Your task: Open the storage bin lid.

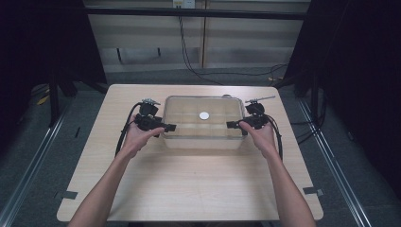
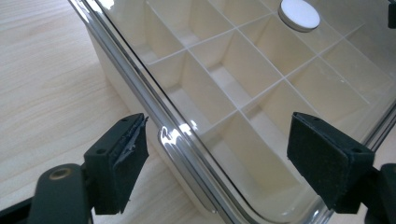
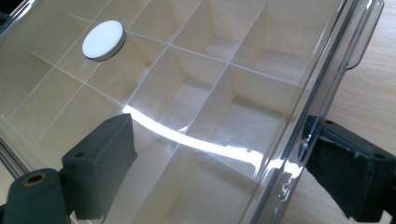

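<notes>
A clear-lidded box (image 1: 203, 142) with several white compartments sits at the far middle of the table. A white round disc (image 1: 204, 115) lies on its lid. My left gripper (image 1: 169, 127) is at the box's left end, open. Its jaws straddle the lid's rim (image 2: 154, 102), one outside over the table and one over the lid, with neither pad pressing. The disc (image 2: 299, 14) shows farther in. My right gripper (image 1: 232, 125) is at the box's right end, also open. One of its jaws is over the lid (image 3: 210, 70) and the other is outside the rim. The disc (image 3: 103, 39) is ahead of it.
The light wooden table (image 1: 189, 189) has bare room in front of the box and on both sides. A black cable (image 1: 187, 52) hangs down the back wall. Dark curtains flank the table, and floor rails run along both sides.
</notes>
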`<state>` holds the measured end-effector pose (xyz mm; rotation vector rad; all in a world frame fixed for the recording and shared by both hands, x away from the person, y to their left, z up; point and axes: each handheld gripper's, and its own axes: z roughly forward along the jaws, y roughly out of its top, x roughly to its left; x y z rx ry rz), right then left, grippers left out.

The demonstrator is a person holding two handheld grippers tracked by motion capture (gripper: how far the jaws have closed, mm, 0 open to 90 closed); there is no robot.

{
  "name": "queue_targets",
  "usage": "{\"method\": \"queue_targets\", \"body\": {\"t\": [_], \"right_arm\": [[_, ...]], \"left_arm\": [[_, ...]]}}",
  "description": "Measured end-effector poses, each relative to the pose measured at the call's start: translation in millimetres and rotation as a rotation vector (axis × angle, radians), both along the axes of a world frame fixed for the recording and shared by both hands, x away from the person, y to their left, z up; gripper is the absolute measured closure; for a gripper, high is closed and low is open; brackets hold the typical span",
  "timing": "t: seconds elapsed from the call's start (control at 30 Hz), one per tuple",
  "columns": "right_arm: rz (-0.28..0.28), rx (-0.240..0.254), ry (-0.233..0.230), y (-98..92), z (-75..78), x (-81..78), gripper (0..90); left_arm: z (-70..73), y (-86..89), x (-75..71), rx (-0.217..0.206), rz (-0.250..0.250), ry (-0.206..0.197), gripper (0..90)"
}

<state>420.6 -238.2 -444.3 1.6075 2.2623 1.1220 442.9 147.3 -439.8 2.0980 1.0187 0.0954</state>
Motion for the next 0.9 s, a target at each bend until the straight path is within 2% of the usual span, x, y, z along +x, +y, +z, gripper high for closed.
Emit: {"method": "queue_targets", "body": {"t": [0.23,0.3,0.43,0.6,0.87,0.9], "right_arm": [[-0.005,0.015,0.002,1.0,-2.0,1.3,9.5],[-0.010,0.008,-0.004,1.8,-1.6,0.8,9.4],[-0.009,0.011,-0.009,1.5,-2.1,0.9,9.5],[-0.023,0.015,-0.031,2.4,-3.1,-1.1,10.0],[-0.035,0.021,-0.039,2.1,-3.2,-3.5,11.8],[-0.039,0.039,-0.046,-0.8,-4.3,-4.0,14.2]], "left_arm": [[-4.7,-2.1,6.9,-0.040,-0.007,0.032,17.9],[-4.8,-1.5,9.0,-0.039,-0.012,0.042,19.0],[-3.1,-2.1,9.1,-0.026,-0.009,0.036,19.9],[-5.7,4.2,8.0,-0.072,0.005,0.042,25.9],[-7.4,5.4,6.5,-0.085,0.012,0.030,27.0],[-7.5,6.9,7.3,-0.088,0.008,0.031,27.5]]}}
